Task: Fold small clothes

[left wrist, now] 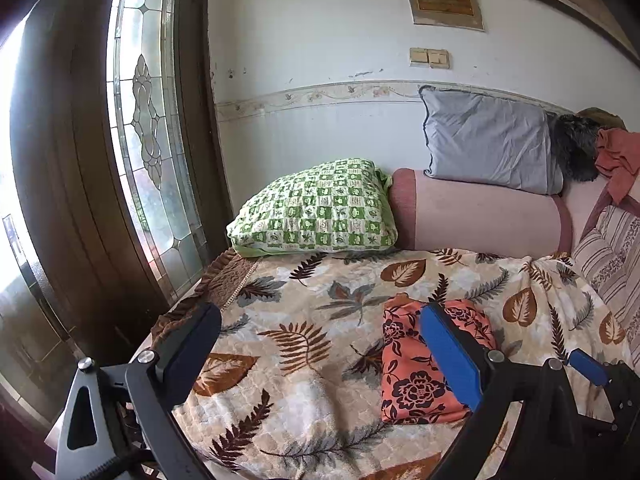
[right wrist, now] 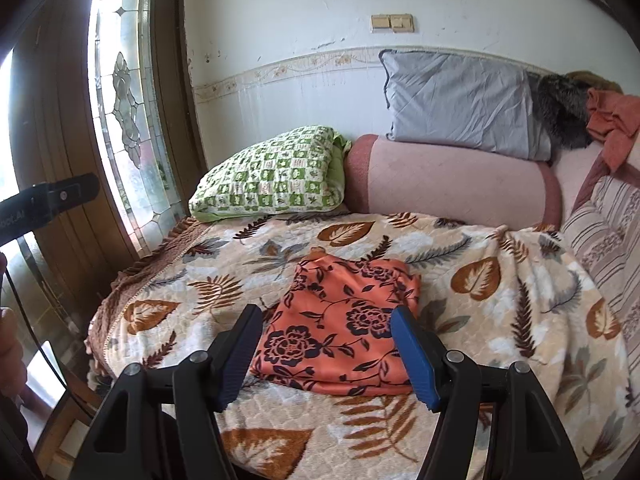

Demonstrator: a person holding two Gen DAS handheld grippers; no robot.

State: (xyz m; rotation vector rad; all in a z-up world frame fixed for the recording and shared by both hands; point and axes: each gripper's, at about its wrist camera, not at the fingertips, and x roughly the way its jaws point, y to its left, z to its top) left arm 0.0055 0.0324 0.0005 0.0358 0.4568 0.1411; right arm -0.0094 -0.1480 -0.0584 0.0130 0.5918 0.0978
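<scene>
wall (left wrist: 320, 40): white, scuffed, patterned border | door (left wrist: 76, 160): dark wood, leaded glass pane, daylight | bed (right wrist: 520, 300): leaf-print blanket | pillows: green-checked (right wrist: 272, 176), grey (right wrist: 460, 100) | plaque (left wrist: 444, 2): lettering perhaps, unreadable

Leaf-print blanket (right wrist: 500, 320) covers the bed, green checked pillow (right wrist: 268, 176) next to a pink bolster (right wrist: 452, 180), grey pillow (right wrist: 460, 100) on top of it, stained-glass door (left wrist: 152, 120) on the left.

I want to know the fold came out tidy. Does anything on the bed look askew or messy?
The orange flowered cloth lies folded flat on the leaf blanket, though its far right corner bunches up a little. The reddish cloth crumpled beside the grey pillow looks unfolded. Both grippers are open and hold nothing.
</scene>
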